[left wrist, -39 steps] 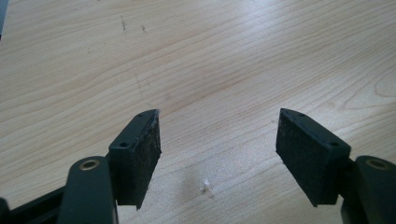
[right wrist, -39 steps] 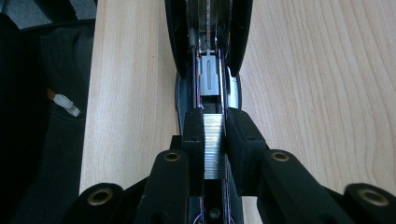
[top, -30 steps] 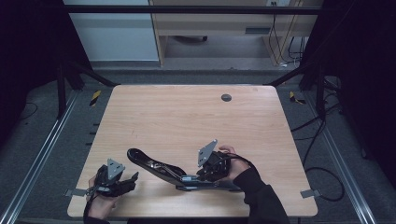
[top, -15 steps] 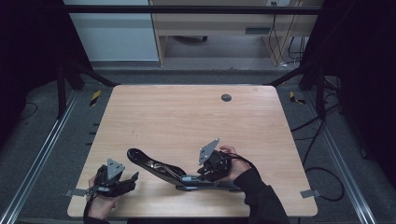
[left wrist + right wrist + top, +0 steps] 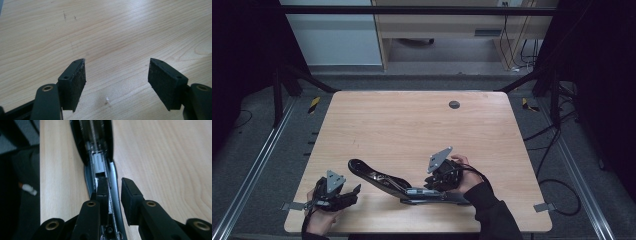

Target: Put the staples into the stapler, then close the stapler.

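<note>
Right now the long stapler (image 5: 404, 182) is straddled lengthwise by the right gripper (image 5: 113, 192), jaws slightly apart, while the left gripper (image 5: 116, 75) is held wide open nearby.

I can read no text, label, brand name or number anywhere here. The long black stapler (image 5: 402, 184) lying open near me carries no lettering that I can make out, and the pale wooden table (image 5: 412, 125) is unmarked. The only sign-like marks are yellow-and-black striped strips (image 5: 314, 104) on the floor by the table's far corners.
</note>
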{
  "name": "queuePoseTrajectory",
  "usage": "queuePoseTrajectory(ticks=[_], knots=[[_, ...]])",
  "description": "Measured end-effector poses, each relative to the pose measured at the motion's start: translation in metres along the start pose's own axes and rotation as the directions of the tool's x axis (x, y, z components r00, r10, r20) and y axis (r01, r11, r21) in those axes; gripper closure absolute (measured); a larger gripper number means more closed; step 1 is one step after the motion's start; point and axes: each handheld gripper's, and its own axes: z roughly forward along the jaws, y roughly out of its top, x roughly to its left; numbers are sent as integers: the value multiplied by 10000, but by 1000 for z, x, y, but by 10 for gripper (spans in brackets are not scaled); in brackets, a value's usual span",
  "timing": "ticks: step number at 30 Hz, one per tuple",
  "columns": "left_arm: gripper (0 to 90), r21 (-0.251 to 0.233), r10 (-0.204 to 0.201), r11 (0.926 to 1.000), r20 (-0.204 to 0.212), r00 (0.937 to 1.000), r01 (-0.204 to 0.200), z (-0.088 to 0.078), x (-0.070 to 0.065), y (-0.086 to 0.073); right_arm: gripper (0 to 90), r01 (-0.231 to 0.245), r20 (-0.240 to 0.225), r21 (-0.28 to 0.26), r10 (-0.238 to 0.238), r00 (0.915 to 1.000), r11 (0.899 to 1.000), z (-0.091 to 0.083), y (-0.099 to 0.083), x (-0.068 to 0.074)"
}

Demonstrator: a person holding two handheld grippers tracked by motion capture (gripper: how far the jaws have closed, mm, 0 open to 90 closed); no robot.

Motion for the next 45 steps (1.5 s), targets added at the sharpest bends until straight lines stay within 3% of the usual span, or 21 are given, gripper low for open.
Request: queuePoseTrajectory(ticks=[3, 6, 10, 14, 16, 18, 19, 20, 22, 23, 24, 26, 28, 31, 34, 36, 37, 39, 45], knots=[[296, -137, -14, 9999, 137, 9999, 16, -2, -1, 1, 784, -534, 506, -382, 553, 9972, 9978, -5, -3, 0], [292, -341, -90, 9994, 267, 9996, 99, -5, -2, 2, 772, -1193, 1070, -981, 1296, 9858, 9880, -13, -8, -2], [291, -624, -157, 9979, 417, 9990, 183, -8, -4, 3, 743, -1800, 2006, -1593, 2103, 9568, 9707, -24, -17, -3], [289, -920, -162, 9955, 548, 9984, 212, -12, -6, 5, 715, -2240, 2369, -1949, 2675, 9340, 9549, -31, -29, -3], [287, -1092, -158, 9938, 648, 9978, 228, -15, -6, 6, 681, -2267, 2510, -2150, 2781, 9272, 9499, -32, -35, -1], [284, -1228, -189, 9921, 691, 9974, 273, -16, -7, 7, 652, -2426, 2842, -2280, 3028, 9097, 9429, -34, -41, 1], [283, -1290, -205, 9912, 713, 9972, 296, -18, -8, 7, 636, -2529, 3038, -2387, 3195, 8976, 9376, -35, -44, 1], [282, -1322, -236, 9907, 753, 9969, 335, -18, -8, 7, 625, -2712, 3255, -2523, 3454, 8802, 9289, -37, -49, 2], [282, -1422, -294, 9890, 862, 9958, 415, -20, -8, 7, 611, -3037, 3401, -2784, 3893, 8560, 9112, -40, -56, 2], [282, -1542, -357, 9867, 965, 9947, 504, -22, -7, 7, 605, -3090, 3468, -2891, 4000, 8483, 9060, -42, -59, 2], [281, -1585, -383, 9859, 998, 9943, 539, -23, -7, 7, 601, -3093, 3655, -3061, 4111, 8351, 9004, -45, -65, 2], [280, -1717, -378, 9836, 1030, 9940, 553, -25, -7, 7, 596, -3215, 3754, -3363, 4391, 8162, 8852, -47, -73, 3], [274, -1800, -398, 9819, 1048, 9937, 584, -27, -6, 7, 593, -3328, 3988, -3463, 4587, 7940, 8771, -50, -83, 4], [264, -2008, -464, 9773, 1053, 9934, 670, -32, -6, 8, 594, -3519, 4094, -3641, 4875, 7712, 8623, -54, -93, 5], [260, -2220, -543, 9718, 1163, 9917, 793, -37, -6, 10, 593, -3601, 4161, -3644, 4961, 7621, 8588, -57, -103, 7], [258, -2301, -537, 9699, 1175, 9916, 798, -39, -6, 11, 592, -3558, 4310, -3556, 4894, 7581, 8643, -57, -109, 9], [256, -2310, -546, 9696, 1185, 9915, 810, -40, -7, 11, 592, -3654, 4319, -3524, 4961, 7533, 8616, -57, -112, 11], [249, -2325, -550, 9691, 1221, 9910, 824, -42, -7, 12, 592, -3666, 4411, -3361, 4889, 7526, 8676, -57, -120, 12], [235, -2467, -426, 9659, 1488, 9880, 788, -50, -11, 14, 552, -3993, 4261, -3652, 5324, 7315, 8409, -60, -133, 16]])
